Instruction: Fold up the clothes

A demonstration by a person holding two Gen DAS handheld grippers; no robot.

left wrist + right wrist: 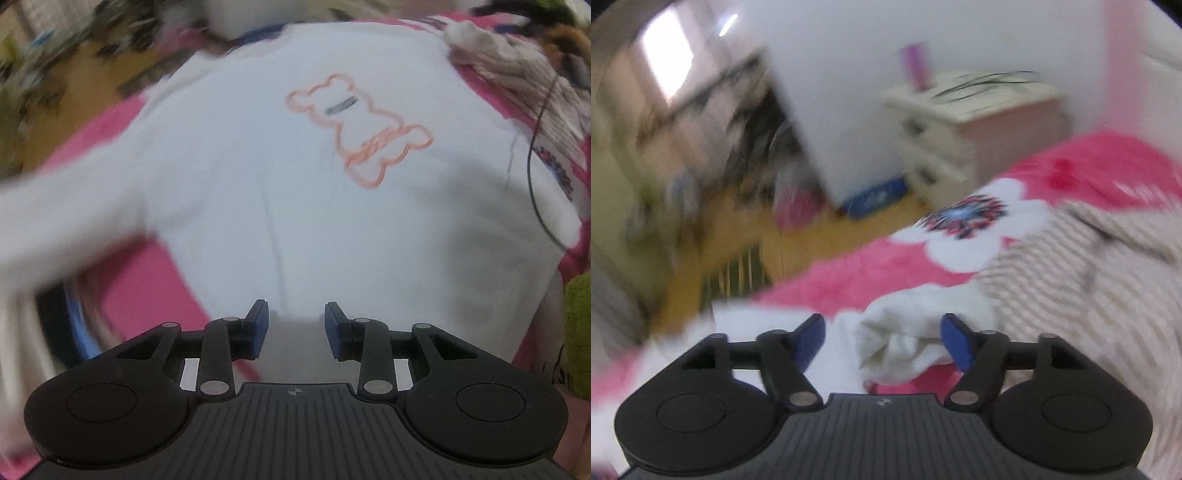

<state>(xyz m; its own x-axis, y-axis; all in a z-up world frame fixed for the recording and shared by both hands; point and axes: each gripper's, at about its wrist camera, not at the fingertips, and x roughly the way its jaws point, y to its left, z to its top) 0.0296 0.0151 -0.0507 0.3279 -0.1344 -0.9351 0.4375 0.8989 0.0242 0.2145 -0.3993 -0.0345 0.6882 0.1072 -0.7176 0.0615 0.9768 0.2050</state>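
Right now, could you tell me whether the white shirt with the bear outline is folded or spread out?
Spread out: the white shirt lies flat on the pink blanket, bear print showing, one sleeve extended.

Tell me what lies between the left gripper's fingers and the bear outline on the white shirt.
Only plain white shirt fabric: in the left wrist view, nothing else sits between the left gripper and the bear outline.

Your left view blurs the shirt's sleeve [70, 218] left of the gripper; right view smears the shelves [683, 140] beyond.
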